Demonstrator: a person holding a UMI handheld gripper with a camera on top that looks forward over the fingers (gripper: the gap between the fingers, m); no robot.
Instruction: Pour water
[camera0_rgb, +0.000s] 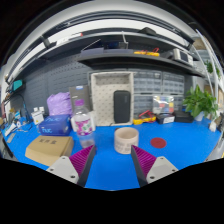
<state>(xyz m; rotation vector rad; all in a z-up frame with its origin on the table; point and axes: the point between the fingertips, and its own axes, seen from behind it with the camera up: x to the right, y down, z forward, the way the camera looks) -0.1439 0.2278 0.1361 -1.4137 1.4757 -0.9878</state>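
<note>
A short beige cup (126, 139) stands on the blue table (180, 145), a little beyond my fingertips and slightly toward the right finger. A clear bottle with a red-and-white label (83, 124) stands farther back, ahead of the left finger. My gripper (113, 161) is open, its purple pads (83, 160) wide apart with only bare blue tabletop between them. Nothing is held.
A cardboard box (49, 149) lies left of the left finger, with a blue box (55, 125) and a purple bag (60, 103) behind it. A small red disc (159, 143) lies to the right. A plant (203, 103) and small toys (145, 118) sit along the back, before a white cabinet (112, 97).
</note>
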